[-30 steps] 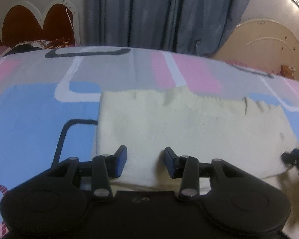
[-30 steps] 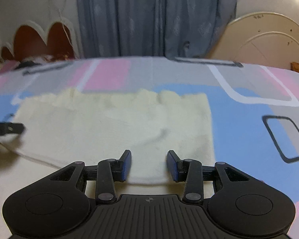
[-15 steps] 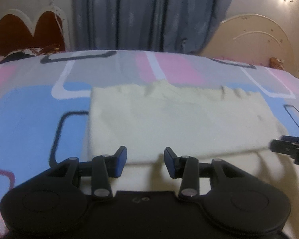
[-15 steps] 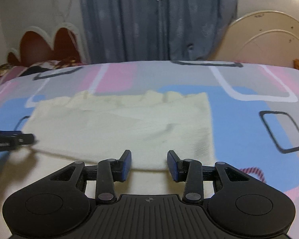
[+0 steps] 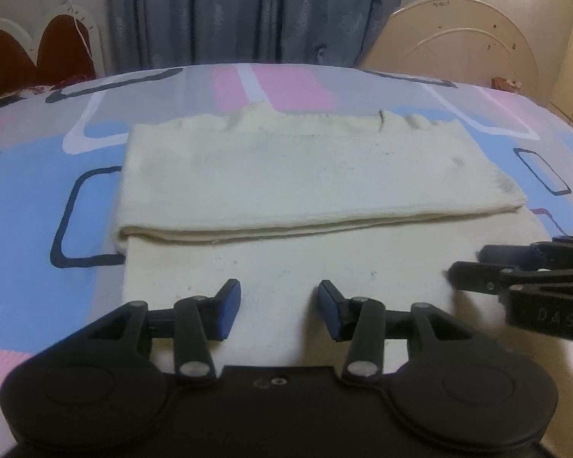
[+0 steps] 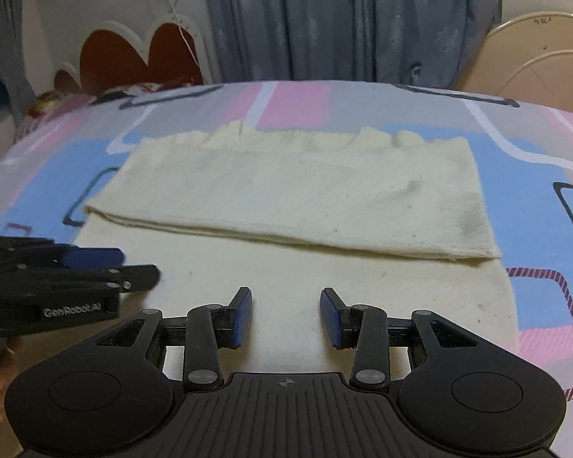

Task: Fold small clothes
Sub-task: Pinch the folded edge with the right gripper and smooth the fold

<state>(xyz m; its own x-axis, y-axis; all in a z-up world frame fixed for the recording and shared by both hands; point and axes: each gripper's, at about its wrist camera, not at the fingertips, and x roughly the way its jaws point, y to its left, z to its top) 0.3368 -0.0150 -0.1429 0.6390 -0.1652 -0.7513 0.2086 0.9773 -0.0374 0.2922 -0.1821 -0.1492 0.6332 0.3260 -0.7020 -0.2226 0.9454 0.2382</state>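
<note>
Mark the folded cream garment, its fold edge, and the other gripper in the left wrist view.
Cream garment [image 5: 294, 175], left wrist view, centre of folded top layer.
Fold edge [image 5: 286, 231], left wrist view, middle of the near crease.
Right gripper [image 5: 473, 267], left wrist view, between its fingertips.

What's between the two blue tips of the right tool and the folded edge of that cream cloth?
Only the cream cloth's flat lower layer, seen in the right wrist view; the right hand-held gripper is open.
</note>
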